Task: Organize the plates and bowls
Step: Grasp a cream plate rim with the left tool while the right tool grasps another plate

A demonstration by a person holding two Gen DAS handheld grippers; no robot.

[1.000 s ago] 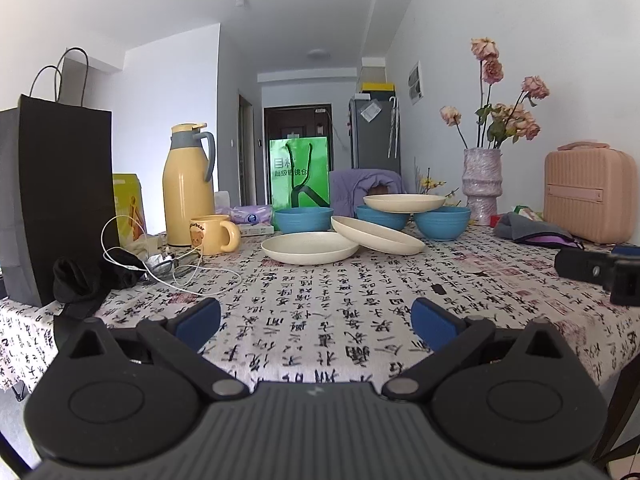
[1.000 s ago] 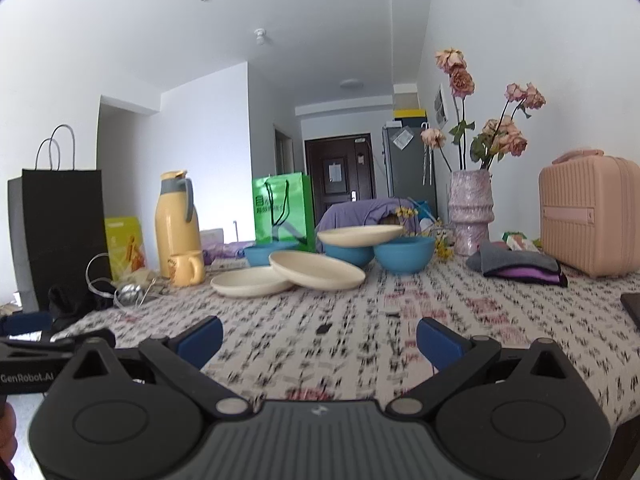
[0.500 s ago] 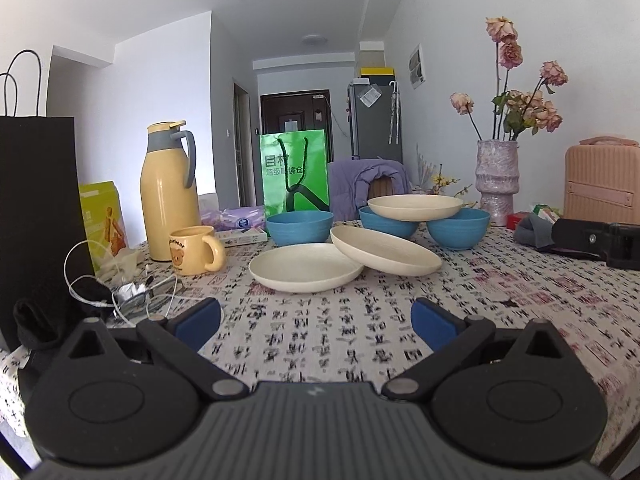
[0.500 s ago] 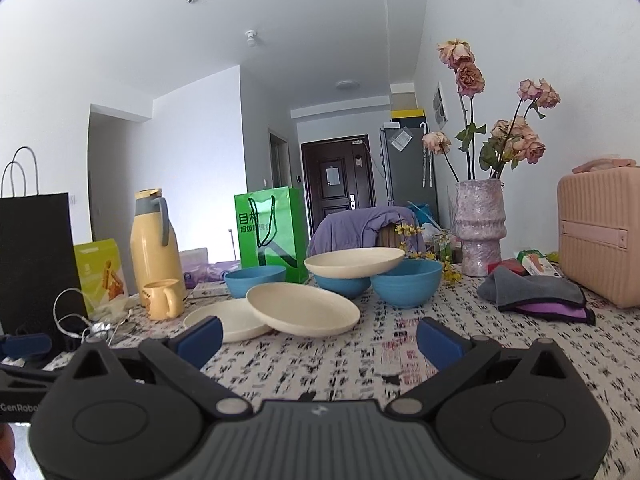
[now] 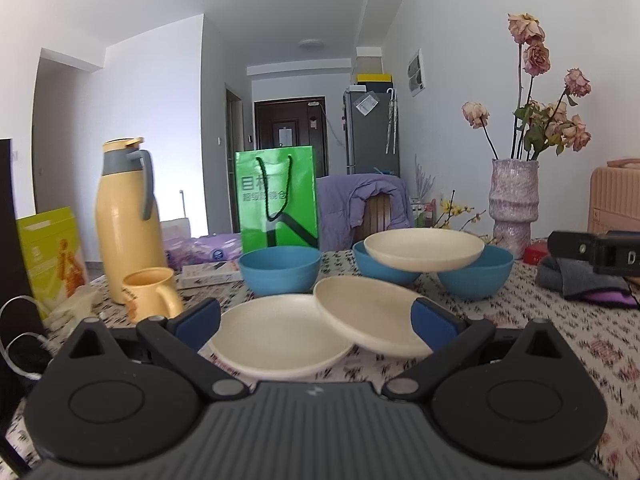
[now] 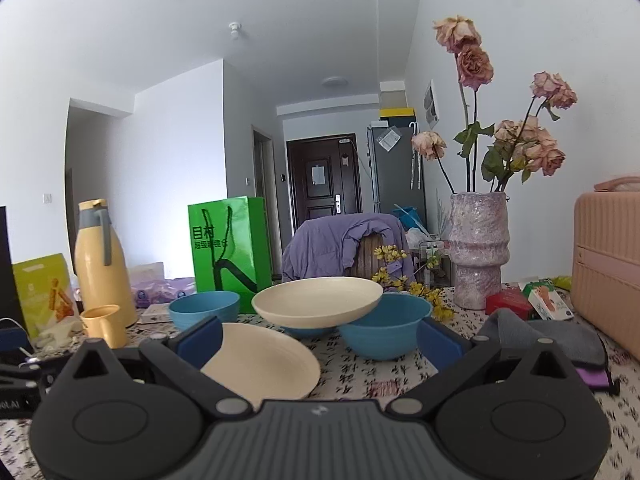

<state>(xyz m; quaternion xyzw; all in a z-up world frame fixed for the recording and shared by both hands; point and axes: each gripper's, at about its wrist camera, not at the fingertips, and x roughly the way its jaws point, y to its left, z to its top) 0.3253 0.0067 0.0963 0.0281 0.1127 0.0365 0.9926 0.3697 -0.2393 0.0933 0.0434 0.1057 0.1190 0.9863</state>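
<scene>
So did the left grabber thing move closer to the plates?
Yes. The left gripper went forward across the table: the flat cream plate, far ahead a second ago, now sits right between its open fingers.

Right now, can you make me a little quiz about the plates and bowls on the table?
1. How many blue bowls are there?
2. True or false: the top plate rests on two bowls.
3. The tilted plate leans on: A) the flat plate, B) the yellow mug?

Key: 1. Three. 2. True. 3. A.
</scene>
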